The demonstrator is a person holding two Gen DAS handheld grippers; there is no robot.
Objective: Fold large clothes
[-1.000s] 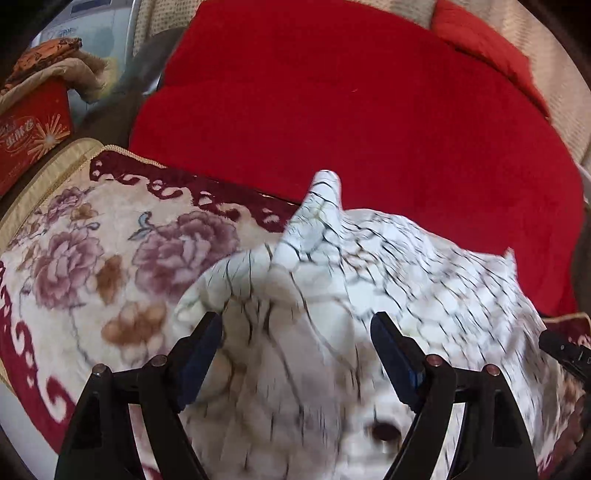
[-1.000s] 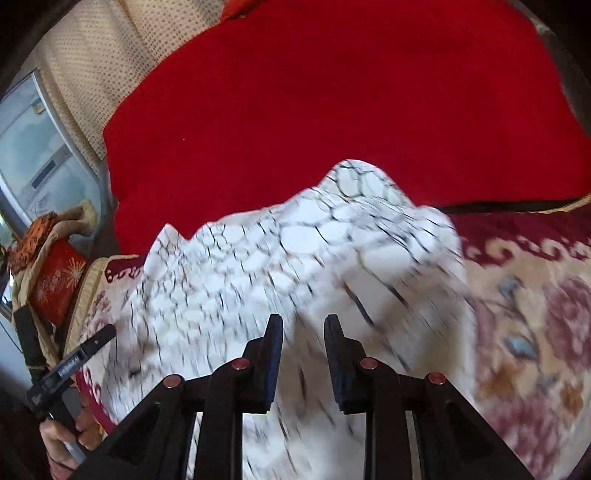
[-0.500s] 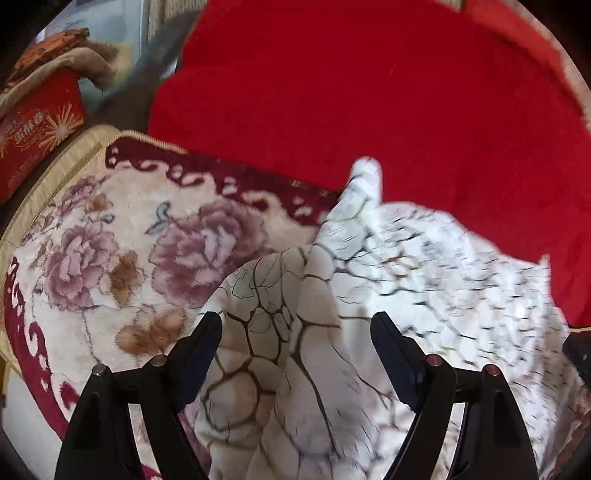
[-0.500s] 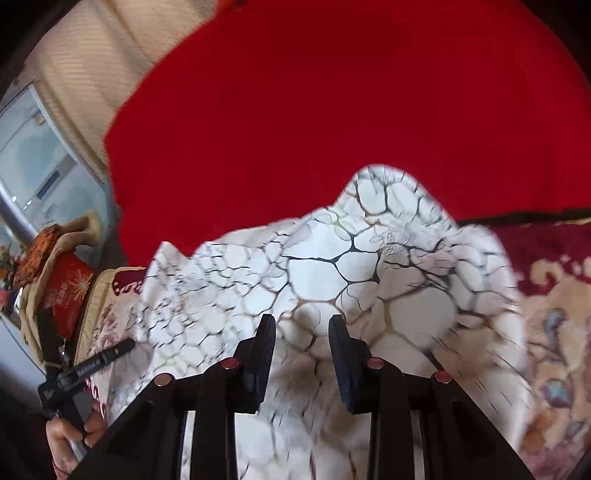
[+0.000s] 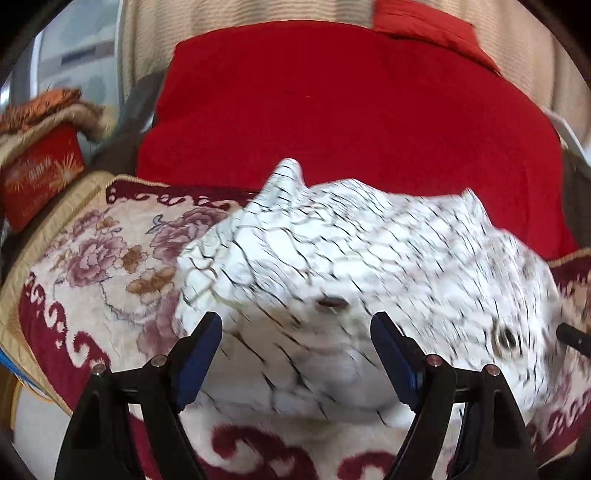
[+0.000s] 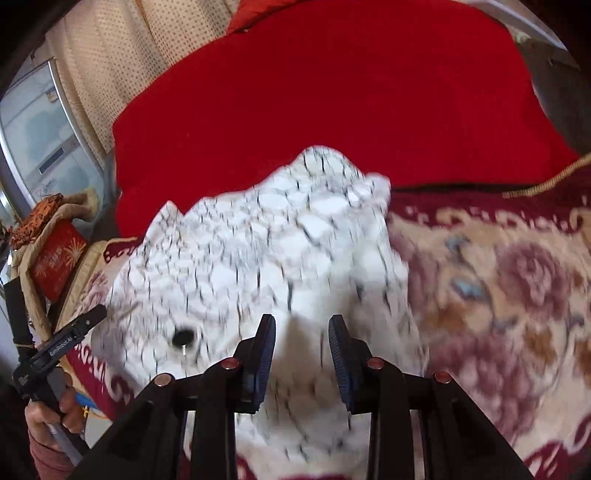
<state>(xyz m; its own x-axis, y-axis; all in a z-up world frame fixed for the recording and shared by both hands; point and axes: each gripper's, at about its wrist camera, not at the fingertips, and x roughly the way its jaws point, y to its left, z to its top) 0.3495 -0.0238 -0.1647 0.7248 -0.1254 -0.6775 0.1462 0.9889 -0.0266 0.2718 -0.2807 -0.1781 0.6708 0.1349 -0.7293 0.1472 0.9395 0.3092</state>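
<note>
since a moment ago the white crackle-print garment [image 5: 354, 266] slid along the floral blanket [image 5: 92, 258]; left tool [image 5: 295, 354] gapes wide, right tool [image 6: 302, 354] part-open, neither gripping.

A floral blanket [image 5: 92, 266], cream with mauve roses and a dark red scrolled border, covers the near surface. Behind it lies a broad red blanket [image 5: 351, 110], with a smaller red cushion [image 5: 424, 26] at its far edge. A beige dotted curtain [image 6: 122, 55] hangs at the back. To the left, a red box [image 5: 40, 173] with gold starburst print sits under a heap of tan and orange cloth [image 5: 48, 107] (its lettering is too blurred to read).
</note>
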